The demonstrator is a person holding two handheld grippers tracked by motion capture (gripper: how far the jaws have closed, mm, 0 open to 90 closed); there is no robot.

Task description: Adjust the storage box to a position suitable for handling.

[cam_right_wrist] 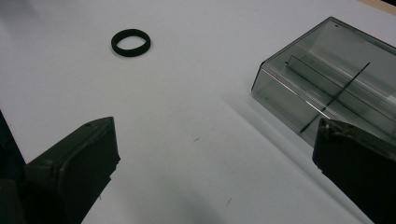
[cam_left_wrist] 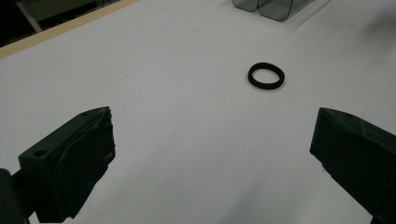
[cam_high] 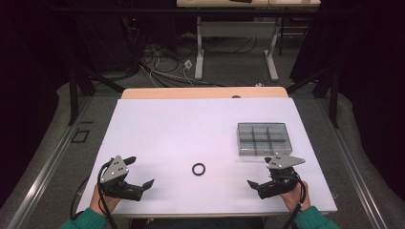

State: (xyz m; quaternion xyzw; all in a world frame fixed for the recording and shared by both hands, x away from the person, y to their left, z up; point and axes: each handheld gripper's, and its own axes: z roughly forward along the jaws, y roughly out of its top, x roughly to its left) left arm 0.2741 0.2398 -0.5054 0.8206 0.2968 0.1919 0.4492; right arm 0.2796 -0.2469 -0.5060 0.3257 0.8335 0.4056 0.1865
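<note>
A small black ring (cam_high: 198,169) lies flat on the white table (cam_high: 181,119), near its front middle. The left gripper view has the ring (cam_left_wrist: 265,75) ahead and to the right of the open jaws; the right gripper view has the ring (cam_right_wrist: 131,43) ahead and to the left. My left gripper (cam_high: 141,171) rests low at the front left, open, with nothing between its jaws. My right gripper (cam_high: 258,171) sits at the front right, also open and holding nothing. Both point inward toward the ring and are well apart from it.
A clear smoky plastic box (cam_high: 263,139) with divided compartments stands on the table's right side, just beyond my right gripper; it (cam_right_wrist: 327,79) lies close to the right jaw. Beyond the table's wooden far edge are desk legs and cables on the floor.
</note>
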